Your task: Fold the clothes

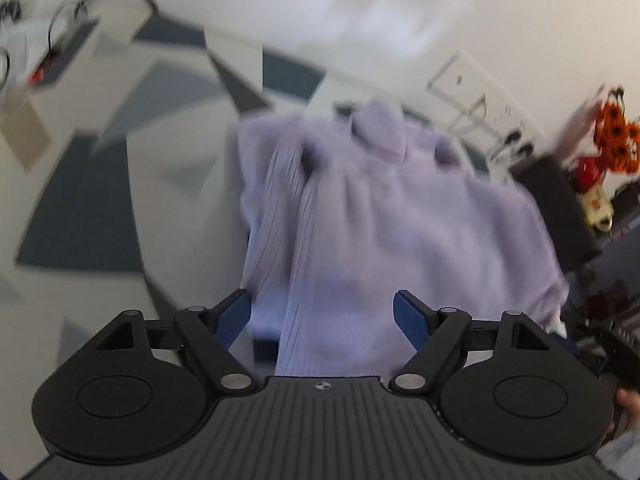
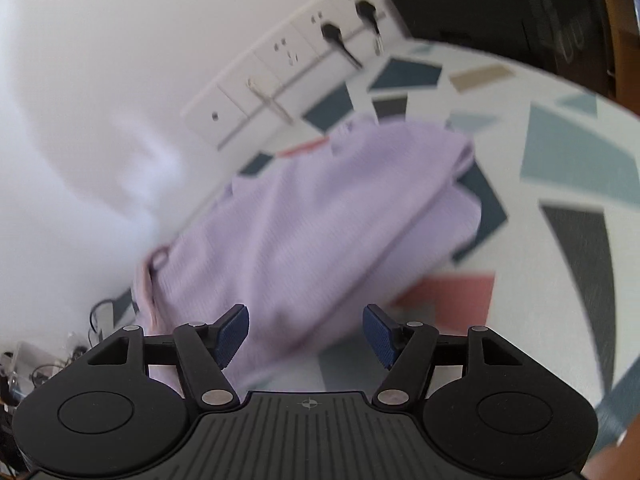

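A lilac ribbed garment point(image 1: 380, 216) lies bunched and partly folded on a table with a white cloth of grey, blue and pink shapes point(image 1: 80, 216). My left gripper point(image 1: 322, 316) is open, its blue pads apart, just above the garment's near edge. In the right wrist view the same garment point(image 2: 320, 216) lies folded over itself, with a hem at its left. My right gripper point(image 2: 306, 334) is open and empty above its near edge. Both views are motion-blurred.
A white wall with a socket strip and black plugs point(image 2: 332, 36) runs behind the table. A dark box point(image 2: 500, 8) stands at the far right. Orange flowers point(image 1: 616, 136) and small objects stand beside the table. Cables and clutter point(image 1: 36, 52) lie at the far left.
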Demonstrator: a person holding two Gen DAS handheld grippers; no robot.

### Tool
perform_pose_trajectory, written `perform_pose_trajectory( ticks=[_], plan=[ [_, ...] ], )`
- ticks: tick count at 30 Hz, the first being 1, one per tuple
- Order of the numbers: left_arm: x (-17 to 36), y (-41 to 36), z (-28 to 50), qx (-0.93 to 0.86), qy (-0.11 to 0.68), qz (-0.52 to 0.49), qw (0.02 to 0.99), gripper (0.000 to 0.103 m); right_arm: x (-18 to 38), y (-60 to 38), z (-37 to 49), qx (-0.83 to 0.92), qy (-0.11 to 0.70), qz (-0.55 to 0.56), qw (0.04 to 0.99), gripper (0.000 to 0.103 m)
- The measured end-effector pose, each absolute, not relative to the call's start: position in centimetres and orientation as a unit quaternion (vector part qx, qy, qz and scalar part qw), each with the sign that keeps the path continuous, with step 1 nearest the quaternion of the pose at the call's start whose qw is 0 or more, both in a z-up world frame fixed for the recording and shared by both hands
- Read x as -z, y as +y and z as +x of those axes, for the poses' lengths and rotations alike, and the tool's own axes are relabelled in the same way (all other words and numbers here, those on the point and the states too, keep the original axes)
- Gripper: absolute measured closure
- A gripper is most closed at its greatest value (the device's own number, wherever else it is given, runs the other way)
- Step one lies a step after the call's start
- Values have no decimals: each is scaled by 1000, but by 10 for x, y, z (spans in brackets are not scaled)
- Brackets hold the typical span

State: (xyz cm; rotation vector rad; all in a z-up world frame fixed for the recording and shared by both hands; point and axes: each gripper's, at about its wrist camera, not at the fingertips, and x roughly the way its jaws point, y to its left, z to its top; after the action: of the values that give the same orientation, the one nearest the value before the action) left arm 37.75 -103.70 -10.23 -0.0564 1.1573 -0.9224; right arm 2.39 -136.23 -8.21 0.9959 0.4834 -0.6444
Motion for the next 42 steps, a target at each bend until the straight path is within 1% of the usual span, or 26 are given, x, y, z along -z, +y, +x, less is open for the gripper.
perform_pose_trajectory(
  ticks=[2, 4, 6, 11, 14, 17, 19, 22, 24, 28, 29, 31, 33, 35, 37, 39, 41, 42],
  plan=[
    [115, -1038, 371, 425, 540, -26, 726, 23, 88, -1349, 33, 291, 243, 452, 807, 42],
    [124, -1040, 367, 426, 556, -41, 713, 23, 92, -1336, 38, 268, 233, 457, 816, 41],
    [132, -1042, 365, 427, 567, -56, 702, 23, 98, -1332, 41, 237, 205, 500, 807, 38],
    [141, -1045, 367, 423, 574, -72, 697, 23, 119, -1343, 41, 215, 134, 616, 746, 36],
    [143, -1045, 369, 425, 574, -80, 695, 23, 128, -1349, 38, 213, 107, 656, 716, 35],
    [144, -1045, 370, 428, 574, -85, 693, 23, 133, -1350, 49, 225, 136, 647, 716, 37],
    [145, -1045, 370, 429, 574, -89, 691, 23, 139, -1348, 62, 232, 171, 637, 714, 41],
    [146, -1044, 371, 431, 574, -95, 689, 23, 139, -1341, 81, 245, 211, 598, 734, 40],
    [147, -1044, 372, 433, 574, -98, 688, 25, 136, -1339, 87, 256, 219, 575, 746, 39],
    [146, -1039, 373, 422, 581, -99, 689, 40, 133, -1344, 79, 243, 211, 600, 732, 38],
    [146, -1038, 373, 419, 583, -99, 689, 45, 131, -1345, 72, 238, 201, 608, 731, 38],
    [146, -1034, 371, 417, 580, -94, 693, 50, 121, -1345, 52, 244, 167, 602, 742, 38],
    [146, -1030, 370, 416, 579, -93, 695, 52, 106, -1342, 34, 261, 136, 578, 761, 36],
    [148, -1026, 369, 412, 581, -98, 695, 56, 87, -1337, 28, 269, 122, 546, 784, 37],
    [149, -1025, 369, 410, 583, -100, 695, 58, 70, -1333, 32, 255, 111, 519, 808, 43],
    [150, -1026, 368, 410, 583, -100, 694, 58, 57, -1333, 49, 218, 111, 496, 833, 45],
    [151, -1028, 368, 409, 582, -102, 695, 58, 57, -1332, 70, 202, 134, 485, 840, 49],
    [151, -1028, 368, 409, 583, -103, 695, 58, 58, -1333, 76, 200, 146, 488, 837, 62]
  ],
)
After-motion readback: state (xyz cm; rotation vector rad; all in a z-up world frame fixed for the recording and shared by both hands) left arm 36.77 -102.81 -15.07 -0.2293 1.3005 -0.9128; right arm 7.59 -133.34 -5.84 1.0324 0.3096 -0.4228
